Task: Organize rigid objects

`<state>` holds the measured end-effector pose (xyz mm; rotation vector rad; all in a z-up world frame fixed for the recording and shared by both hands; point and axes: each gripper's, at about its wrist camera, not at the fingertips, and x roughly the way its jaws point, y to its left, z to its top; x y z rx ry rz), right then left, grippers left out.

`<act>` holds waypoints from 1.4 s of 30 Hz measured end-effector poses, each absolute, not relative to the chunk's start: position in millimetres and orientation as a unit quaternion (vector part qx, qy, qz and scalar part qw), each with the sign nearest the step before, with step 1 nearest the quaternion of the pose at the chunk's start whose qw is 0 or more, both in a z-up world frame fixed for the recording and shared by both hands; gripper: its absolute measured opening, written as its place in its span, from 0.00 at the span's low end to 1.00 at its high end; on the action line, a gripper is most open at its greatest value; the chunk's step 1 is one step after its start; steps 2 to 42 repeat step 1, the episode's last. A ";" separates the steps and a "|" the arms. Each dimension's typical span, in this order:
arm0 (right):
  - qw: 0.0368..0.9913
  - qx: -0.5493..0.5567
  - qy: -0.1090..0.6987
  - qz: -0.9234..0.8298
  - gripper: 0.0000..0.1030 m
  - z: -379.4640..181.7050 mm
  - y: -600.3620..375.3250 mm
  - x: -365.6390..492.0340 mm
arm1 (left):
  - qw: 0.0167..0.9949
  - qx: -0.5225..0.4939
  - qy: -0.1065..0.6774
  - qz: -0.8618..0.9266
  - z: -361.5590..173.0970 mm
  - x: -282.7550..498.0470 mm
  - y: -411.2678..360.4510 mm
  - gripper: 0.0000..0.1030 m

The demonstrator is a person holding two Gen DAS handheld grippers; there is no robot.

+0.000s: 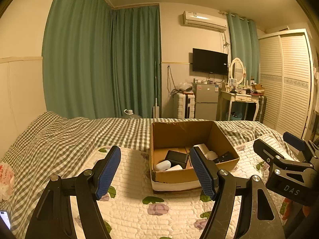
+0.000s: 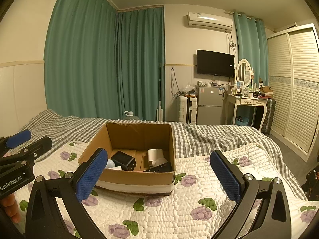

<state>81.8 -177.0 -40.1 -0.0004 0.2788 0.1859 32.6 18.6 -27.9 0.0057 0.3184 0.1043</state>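
Both grippers, left [image 1: 154, 172] and right [image 2: 157, 177], we held open and empty; the box [image 2: 139, 176] at 12 o'clock looked light, stiff, best gripped by its rim.

Left hand-held gripper [image 1: 155, 171] and right hand-held gripper [image 2: 157, 175], jaws wide apart, empty.

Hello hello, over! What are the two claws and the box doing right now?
Left gripper open, empty, above quilt. Right gripper open, empty. Cardboard box on bed, black charger and white items inside. Nothing blocking.
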 end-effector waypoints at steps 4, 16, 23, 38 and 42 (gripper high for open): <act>0.986 0.000 0.139 0.092 1.00 -40.4 -177.1 81.8 | 0.986 0.003 0.158 0.052 -28.1 32.2 17.9 0.73; 0.986 0.000 0.139 0.092 1.00 -40.4 -177.1 81.8 | 0.986 0.003 0.158 0.052 -28.1 32.2 17.9 0.73; 0.986 0.000 0.139 0.092 1.00 -40.4 -177.1 81.8 | 0.986 0.003 0.158 0.052 -28.1 32.2 17.9 0.73; 0.986 0.000 0.139 0.092 1.00 -40.4 -177.1 81.8 | 0.986 0.003 0.158 0.052 -28.1 32.2 17.9 0.73; 0.986 0.000 0.139 0.092 1.00 -40.4 -177.1 81.8 | 0.986 0.003 0.158 0.052 -28.1 32.2 17.9 0.73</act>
